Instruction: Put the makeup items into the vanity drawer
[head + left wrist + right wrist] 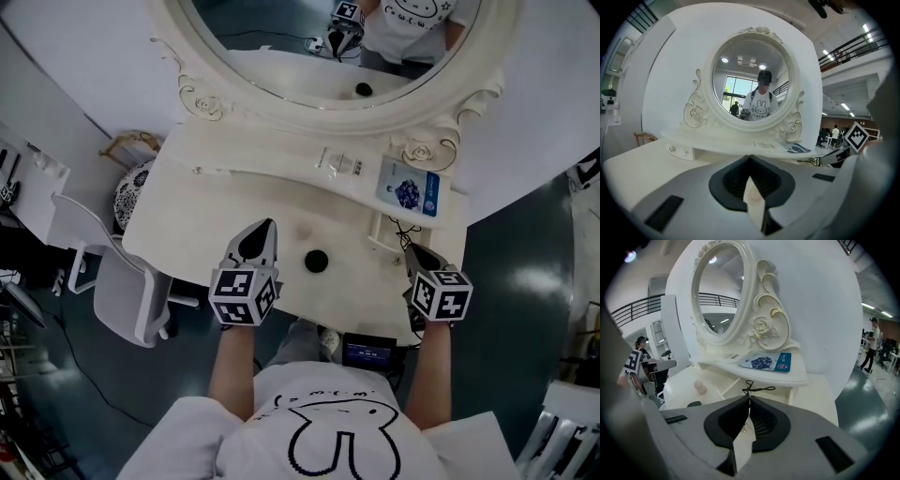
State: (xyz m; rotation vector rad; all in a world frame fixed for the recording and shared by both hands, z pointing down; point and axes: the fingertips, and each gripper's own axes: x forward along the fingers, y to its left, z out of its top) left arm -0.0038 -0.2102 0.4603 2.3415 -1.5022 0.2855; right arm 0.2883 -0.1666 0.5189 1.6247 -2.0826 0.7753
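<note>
Head view: makeup not yet stowed. Black round compact (316, 261) on vanity top (202, 225), blue sachet (410, 187) on shelf. Left gripper (266, 228) jaws together, empty. Right gripper (412, 250) jaws near-closed, tips at black wire loop (754, 389) by drawer (381, 236); I cannot confirm pinch. I judge drawer access in hand. Next: I spread left jaws over compact.

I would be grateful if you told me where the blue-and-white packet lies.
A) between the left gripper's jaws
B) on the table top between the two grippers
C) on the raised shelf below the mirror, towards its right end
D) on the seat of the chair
C: the blue-and-white packet lies flat on the raised shelf below the mirror, near that shelf's right end in the head view.
</note>
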